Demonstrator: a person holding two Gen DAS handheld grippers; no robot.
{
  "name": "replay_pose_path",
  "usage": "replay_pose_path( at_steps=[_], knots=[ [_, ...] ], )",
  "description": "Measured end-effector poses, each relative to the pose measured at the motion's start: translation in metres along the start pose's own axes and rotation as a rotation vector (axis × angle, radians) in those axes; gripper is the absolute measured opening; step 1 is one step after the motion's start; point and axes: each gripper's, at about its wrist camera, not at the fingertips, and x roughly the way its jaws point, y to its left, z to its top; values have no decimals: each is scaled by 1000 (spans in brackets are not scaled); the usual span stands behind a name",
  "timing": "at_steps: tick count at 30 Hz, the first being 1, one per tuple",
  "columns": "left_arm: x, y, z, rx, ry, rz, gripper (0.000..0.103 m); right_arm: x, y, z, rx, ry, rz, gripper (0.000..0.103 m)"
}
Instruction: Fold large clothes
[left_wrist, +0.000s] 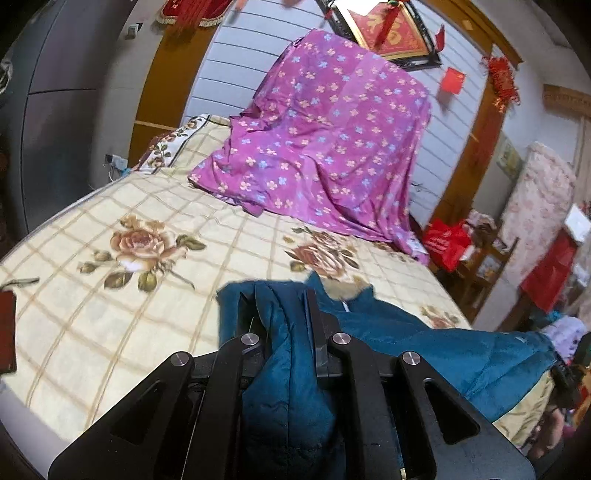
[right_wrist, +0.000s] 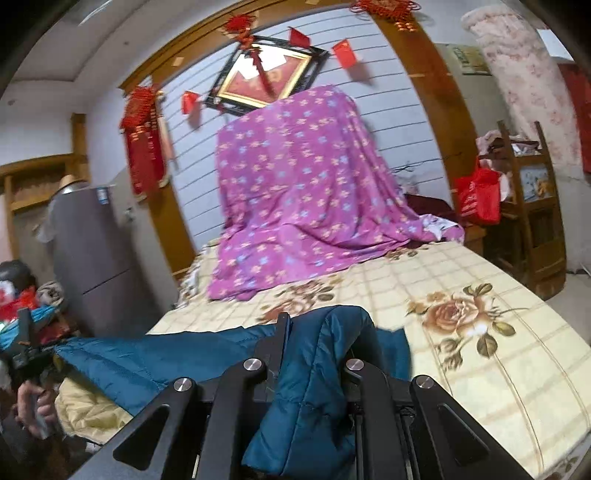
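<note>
Teal padded coat (left_wrist: 424, 343) hangs stretched between the two grippers, above the near end of the bed (left_wrist: 110, 295). Left gripper (left_wrist: 280, 306) is clamped tight on one bunched end of it, and right gripper (right_wrist: 317, 332) is pinched just as tight on the other end, cloth spilling down between its fingers. From the right wrist view the far hand (right_wrist: 35, 406) shows at the left edge. Under the coat lies a cream checked bedspread printed with brown roses. At the bed's head a purple flowered sheet (right_wrist: 303, 192) drapes over something tall. Behind it, a pale slatted wall carries a framed red picture (right_wrist: 266, 77) and red hanging ornaments (right_wrist: 144, 140). A red bag (right_wrist: 476, 199) hangs by wooden shelves on the right.
</note>
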Motion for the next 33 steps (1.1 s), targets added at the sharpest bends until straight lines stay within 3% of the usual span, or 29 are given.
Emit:
replay_pose_path(
  at_steps=[8, 19, 22, 24, 29, 33],
  knots=[
    [116, 9, 20, -44, 56, 94, 8, 111, -22, 18, 51, 25, -61, 12],
    [245, 18, -13, -27, 145, 191, 8, 224, -74, -22, 94, 163, -172, 12],
    [259, 20, -19, -28, 171, 197, 9, 235, -81, -27, 98, 200, -176, 12],
    [274, 18, -20, -14, 229, 209, 11, 241, -84, -32, 92, 229, -187, 13],
    [288, 29, -19, -77, 310, 148, 18, 251, -87, -39, 94, 304, -228, 20],
    [284, 34, -15, -118, 323, 105, 20, 249, -83, -40, 83, 301, -255, 24]
  ],
)
